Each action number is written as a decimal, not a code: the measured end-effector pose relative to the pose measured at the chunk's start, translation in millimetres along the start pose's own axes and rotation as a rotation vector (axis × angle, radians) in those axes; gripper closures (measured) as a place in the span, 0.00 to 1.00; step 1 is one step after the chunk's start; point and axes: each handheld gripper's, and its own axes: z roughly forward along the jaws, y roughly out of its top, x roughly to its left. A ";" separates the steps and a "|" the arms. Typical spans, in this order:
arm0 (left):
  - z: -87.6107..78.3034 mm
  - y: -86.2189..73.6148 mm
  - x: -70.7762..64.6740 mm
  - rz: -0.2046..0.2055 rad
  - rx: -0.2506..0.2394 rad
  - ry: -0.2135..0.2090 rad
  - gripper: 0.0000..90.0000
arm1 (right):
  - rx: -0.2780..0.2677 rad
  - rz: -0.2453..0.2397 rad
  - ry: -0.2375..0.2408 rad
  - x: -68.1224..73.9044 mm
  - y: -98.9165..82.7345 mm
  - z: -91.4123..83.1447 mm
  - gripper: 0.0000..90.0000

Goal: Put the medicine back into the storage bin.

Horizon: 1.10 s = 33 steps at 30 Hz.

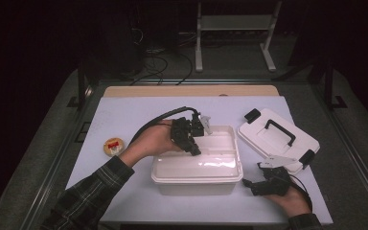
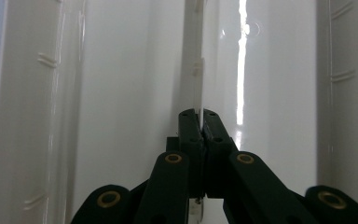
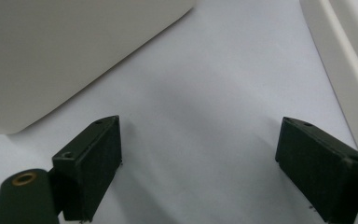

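The left gripper (image 2: 199, 116) has its jaws pinched on the thin white plastic divider (image 2: 196, 70) inside the open white rectangular plastic box (image 1: 196, 179). Lift vertically, avoiding twist. The right gripper (image 3: 200, 163), jaws spread, rests beside the box.

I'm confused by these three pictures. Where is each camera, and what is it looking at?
High view: above the table, looking down; forearms, left gripper in the white box.
Left gripper view: on that gripper, jaws pinching the box's divider.
Right gripper view: on the right gripper, jaws apart above the table.
Shared: all show the box.
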 end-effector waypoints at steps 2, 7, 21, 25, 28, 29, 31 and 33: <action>-0.6 0.6 -0.6 0.001 -0.001 0.002 0.99 | 0.000 0.000 0.000 0.0 0.0 0.0 0.15; -2.7 3.0 -1.5 0.000 0.008 0.006 0.99 | 0.000 0.001 0.000 0.0 0.0 0.0 0.15; -21.8 12.4 -4.4 0.001 0.012 0.031 0.99 | 0.000 0.001 0.001 0.1 -0.1 0.1 0.15; -24.4 14.6 -5.8 0.008 0.018 0.045 0.99 | -0.002 -0.001 0.001 -0.1 0.0 0.1 0.15; -27.7 15.6 -8.8 0.011 0.013 0.060 0.99 | -0.003 -0.002 0.001 -0.1 -0.1 0.2 0.15; -29.1 15.4 -10.0 0.001 -0.003 0.062 0.99 | -0.001 0.001 0.001 0.1 -0.1 0.1 0.15; -33.9 15.2 -11.0 0.000 -0.014 0.063 0.99 | -0.002 0.001 0.001 0.1 -0.1 0.1 0.15; -39.3 14.5 -11.8 0.000 -0.020 0.068 0.99 | -0.001 0.003 0.002 0.2 -0.1 0.1 0.15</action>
